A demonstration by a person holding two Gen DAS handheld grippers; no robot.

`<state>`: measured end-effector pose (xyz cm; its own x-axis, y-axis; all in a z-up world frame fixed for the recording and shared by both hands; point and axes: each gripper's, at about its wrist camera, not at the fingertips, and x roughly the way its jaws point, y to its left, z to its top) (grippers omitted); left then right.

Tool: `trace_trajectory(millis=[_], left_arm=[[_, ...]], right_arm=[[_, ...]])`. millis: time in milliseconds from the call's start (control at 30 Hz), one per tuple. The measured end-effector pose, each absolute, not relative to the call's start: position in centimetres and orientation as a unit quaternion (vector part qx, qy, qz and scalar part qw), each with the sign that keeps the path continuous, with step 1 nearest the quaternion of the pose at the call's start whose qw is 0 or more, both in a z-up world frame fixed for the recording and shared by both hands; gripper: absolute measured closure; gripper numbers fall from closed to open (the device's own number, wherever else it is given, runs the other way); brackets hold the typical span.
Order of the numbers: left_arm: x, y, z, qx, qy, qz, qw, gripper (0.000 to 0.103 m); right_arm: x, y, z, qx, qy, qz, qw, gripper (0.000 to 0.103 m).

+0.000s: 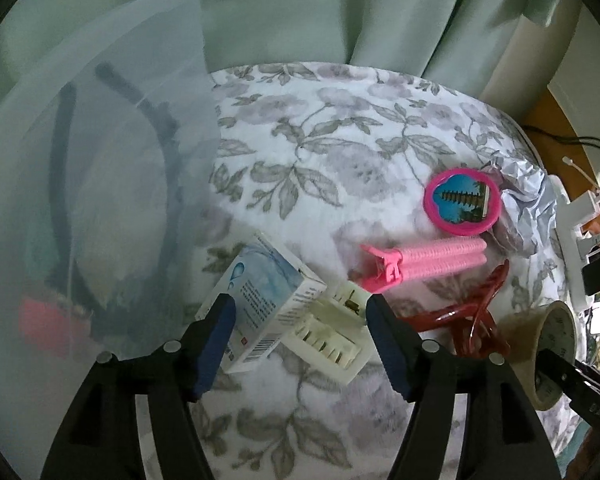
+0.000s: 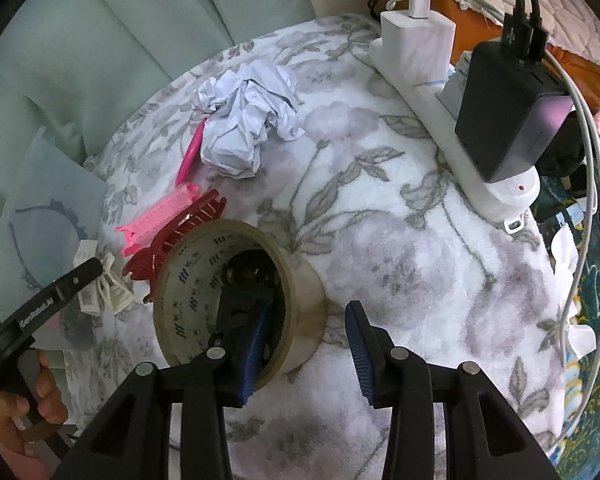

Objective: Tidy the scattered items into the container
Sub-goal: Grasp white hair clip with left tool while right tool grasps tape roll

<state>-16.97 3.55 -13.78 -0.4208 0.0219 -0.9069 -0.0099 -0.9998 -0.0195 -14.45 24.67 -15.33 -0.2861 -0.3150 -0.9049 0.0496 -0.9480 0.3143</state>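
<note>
My left gripper [image 1: 300,316] is open, its blue pads either side of a small blue-and-white box [image 1: 260,300] and a cream plastic part [image 1: 332,332] on the floral cloth. A translucent container [image 1: 92,184] at left holds a black headband and other items. A pink hair clip [image 1: 420,262], a red claw clip [image 1: 472,316] and a round pink mirror [image 1: 462,202] lie to the right. My right gripper [image 2: 308,320] is open; its left finger [image 2: 256,340] is inside a tape roll [image 2: 236,292], the right finger outside it.
Crumpled white paper [image 2: 248,120] lies at the back of the cloth. A white power strip [image 2: 452,120] with a black charger [image 2: 512,108] and cables runs along the right edge. Green curtain [image 1: 340,8] hangs behind.
</note>
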Motion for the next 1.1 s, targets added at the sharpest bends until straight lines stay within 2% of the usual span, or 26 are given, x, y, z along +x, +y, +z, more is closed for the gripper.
trace_trajectory(millis=[133,433,567,767,800,867,1100], left_arm=[[-16.4,4.1,-13.5,-0.545,0.009,0.838,0.017,0.034],[-14.2,5.9,-13.1,-0.560,-0.016,0.826,0.065,0.034],[-15.1,6.6,-14.2,-0.566,-0.020,0.823,0.040,0.034],[-16.8,5.6,-15.6,-0.577,-0.067,0.814,0.001,0.034],[-17.0,5.5,-15.8,-0.578,-0.066,0.813,-0.008,0.035],[-17.3,5.3,-16.2,-0.580,-0.067,0.812,-0.018,0.043],[-17.3,5.4,-17.0,-0.574,-0.050,0.817,-0.023,0.047]], right_arm=[[-14.3,24.6,-15.4,0.587,-0.119,-0.793,0.111,0.059],[-13.3,23.7,-15.1,0.583,-0.131,-0.797,0.089,0.059],[-13.3,23.7,-15.1,0.584,-0.130,-0.796,0.089,0.059],[-13.4,23.7,-15.1,0.585,-0.130,-0.796,0.090,0.059],[-13.4,23.7,-15.1,0.585,-0.129,-0.796,0.090,0.059],[-13.6,23.8,-14.9,0.582,-0.128,-0.797,0.093,0.059],[-14.3,24.3,-13.9,0.572,-0.132,-0.804,0.097,0.059]])
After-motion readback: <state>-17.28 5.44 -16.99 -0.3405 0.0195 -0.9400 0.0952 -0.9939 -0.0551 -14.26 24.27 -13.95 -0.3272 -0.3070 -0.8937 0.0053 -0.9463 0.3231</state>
